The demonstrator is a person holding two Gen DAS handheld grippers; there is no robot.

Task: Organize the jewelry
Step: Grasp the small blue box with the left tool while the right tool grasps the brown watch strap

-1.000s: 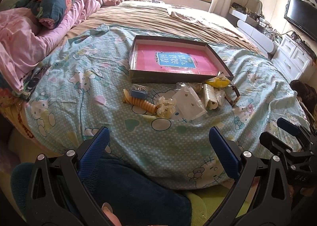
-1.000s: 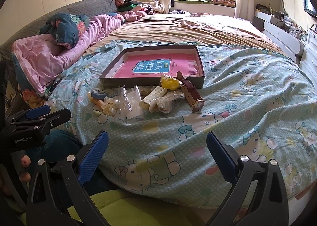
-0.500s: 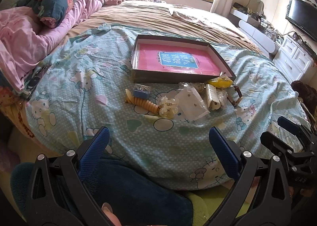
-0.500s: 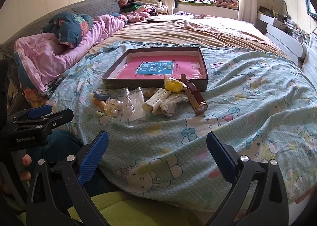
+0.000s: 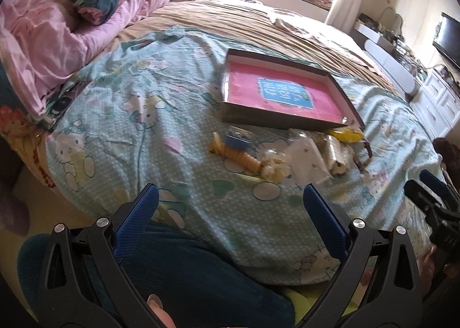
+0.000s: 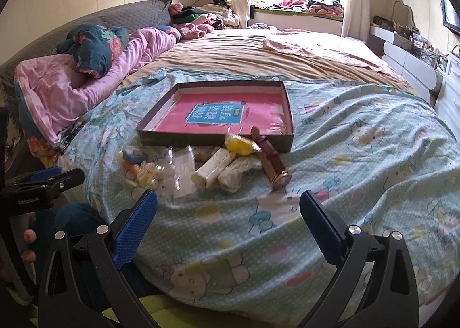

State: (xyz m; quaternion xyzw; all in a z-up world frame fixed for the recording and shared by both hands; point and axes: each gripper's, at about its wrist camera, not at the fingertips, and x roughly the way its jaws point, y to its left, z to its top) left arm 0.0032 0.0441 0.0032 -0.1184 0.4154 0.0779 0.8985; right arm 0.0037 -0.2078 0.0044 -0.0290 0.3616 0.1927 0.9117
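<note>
Both your left gripper [image 5: 230, 207] and right gripper [image 6: 228, 213] hang spread and empty, short of the jewelry pile [image 6: 201, 167] lying on the bed [image 6: 359, 155] just near of the box [image 6: 218, 115]. The pieces touch and overlap on soft bedding, so you may pinch the sheet or drag a neighbour along with the watch [image 6: 271, 162].

The bedspread [image 6: 359, 161] is pale turquoise, dotted white and printed with cartoon cats and hearts; beyond it the sheet [image 6: 258, 54] is plain tan; the quilt [image 6: 66, 89] at the side is pink, with a dark teal floral pillow [image 6: 92, 49] on top; the box [image 6: 218, 141] is dark brown outside, white along its inner walls, bright pink on its floor with a blue label [image 6: 214, 116] lettered in white; the watch [image 6: 271, 161] has a maroon strap and a gold case; both grippers are black with blue pads [image 6: 135, 227].
</note>
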